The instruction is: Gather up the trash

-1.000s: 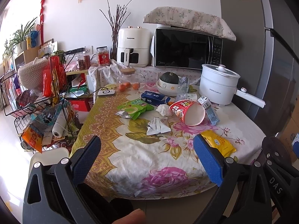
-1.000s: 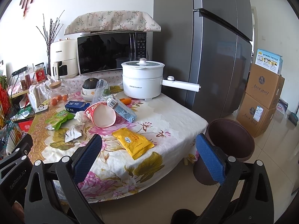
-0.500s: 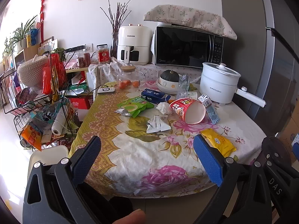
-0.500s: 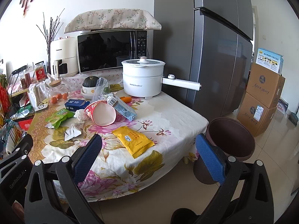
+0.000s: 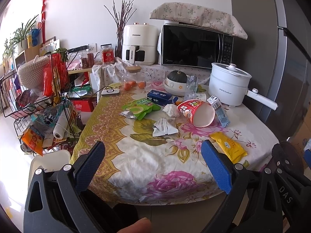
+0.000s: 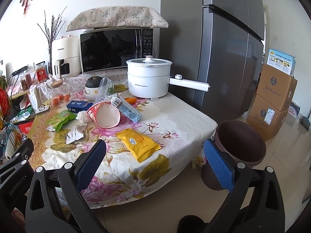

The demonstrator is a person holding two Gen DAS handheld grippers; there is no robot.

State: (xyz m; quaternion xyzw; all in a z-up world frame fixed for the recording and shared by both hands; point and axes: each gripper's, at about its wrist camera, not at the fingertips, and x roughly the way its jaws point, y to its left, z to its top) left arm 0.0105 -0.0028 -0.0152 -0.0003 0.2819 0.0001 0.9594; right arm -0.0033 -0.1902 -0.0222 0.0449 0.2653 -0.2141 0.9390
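Note:
Trash lies across the floral tablecloth: a tipped red noodle cup, a yellow packet, a green wrapper, a torn white wrapper, a crumpled tissue and a small blue carton. A brown bin stands on the floor right of the table. My left gripper and right gripper hang open before the table's near edge, both holding nothing.
At the table's back stand a white electric pot, microwave, air fryer, a jar with oranges and a bowl with a squash. A wire rack is left, the fridge and cardboard boxes right.
Both grippers have drifted slightly towards the table, staying open. Nothing on the table has moved.

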